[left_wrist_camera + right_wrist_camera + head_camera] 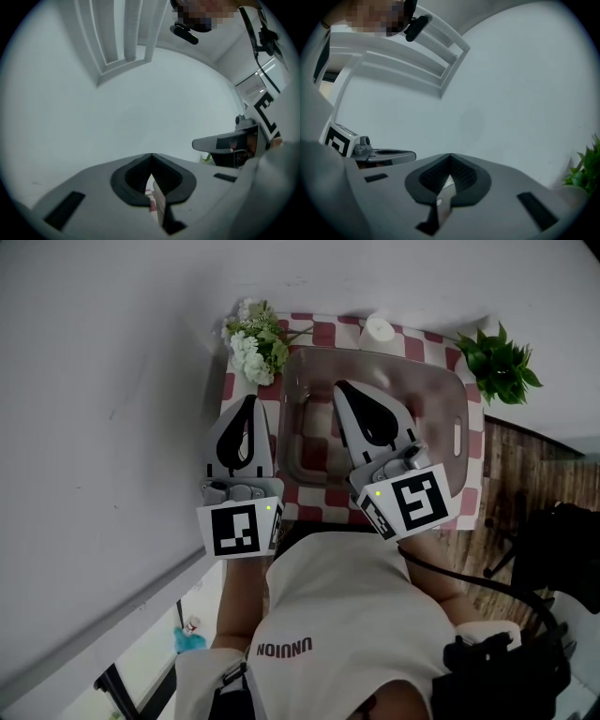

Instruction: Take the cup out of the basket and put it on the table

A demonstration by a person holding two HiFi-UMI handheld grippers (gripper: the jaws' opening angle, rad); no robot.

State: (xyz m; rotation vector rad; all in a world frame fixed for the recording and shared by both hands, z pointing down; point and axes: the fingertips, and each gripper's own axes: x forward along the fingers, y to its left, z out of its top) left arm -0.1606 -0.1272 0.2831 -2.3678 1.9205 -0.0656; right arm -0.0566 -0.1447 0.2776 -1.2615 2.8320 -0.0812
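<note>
A white cup (379, 329) stands by the far rim of the clear grey basket (441, 390); whether it is inside or just behind the basket I cannot tell. The basket lies on a red-and-white checked cloth (473, 460). My left gripper (249, 401) hovers over the basket's left edge, jaws shut and empty. Over the basket's middle my right gripper (339, 386) is also shut with nothing in it. Both gripper views face a white wall: the left gripper (151, 157) and the right gripper (450, 157) each show jaws pressed together at the tips.
White flowers (253, 343) sit at the table's far left corner and a green plant (499, 362) at the far right, its leaves (586, 168) showing in the right gripper view. A white wall borders the table. Wooden floor (525, 474) lies to the right.
</note>
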